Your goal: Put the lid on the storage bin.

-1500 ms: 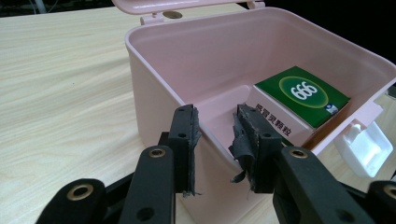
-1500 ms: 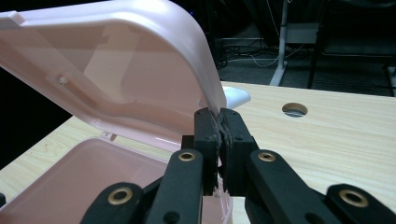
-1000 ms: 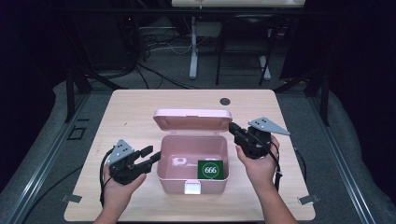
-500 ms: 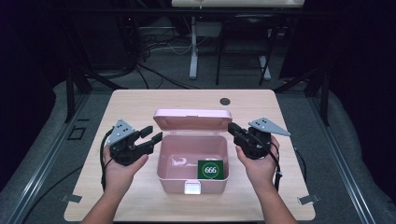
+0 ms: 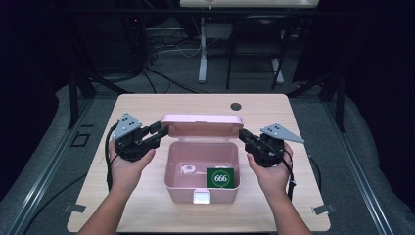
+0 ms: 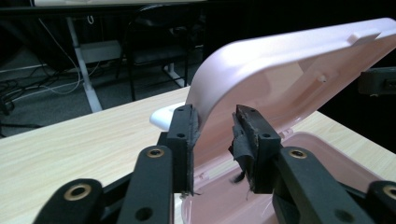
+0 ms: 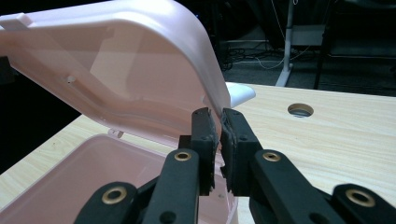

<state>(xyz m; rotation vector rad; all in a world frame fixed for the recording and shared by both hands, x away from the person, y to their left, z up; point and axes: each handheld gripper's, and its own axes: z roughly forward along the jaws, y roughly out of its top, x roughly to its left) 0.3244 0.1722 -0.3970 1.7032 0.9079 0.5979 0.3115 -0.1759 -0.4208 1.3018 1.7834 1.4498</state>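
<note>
Near the front edge of the surface (image 5: 147, 105) stands the pink box (image 5: 201, 188), midway between the left and right edges, with a white latch tab (image 5: 201, 196) on its near wall. Inside it lie a green card marked 666 (image 5: 221, 177), leaning at the front right corner of the box, and a small pale item (image 5: 187, 170) on the floor of the box to the left, too small to tell. The person's forearms come in over the front edge, one on each side of the box. The left hand (image 5: 126, 164) holds the left gripper (image 5: 164, 131) pointing inward at the left end of the raised lid (image 5: 202, 125); in the left gripper view its fingers (image 6: 183, 140) stand apart, one on each side of the lid's edge, not closed on it. The right hand (image 5: 268, 169) holds the right gripper (image 5: 243, 134) at the lid's right end; in the right gripper view its fingers (image 7: 205, 140) are pressed together on the lid's rim. The lid stands open, tilted back from the box's far wall. Beyond it, near the far edge, is a round cable hole (image 5: 236, 106). Past the surface, a white desk leg (image 5: 202, 51) and cables (image 5: 166, 73) stand on the dark floor.
</note>
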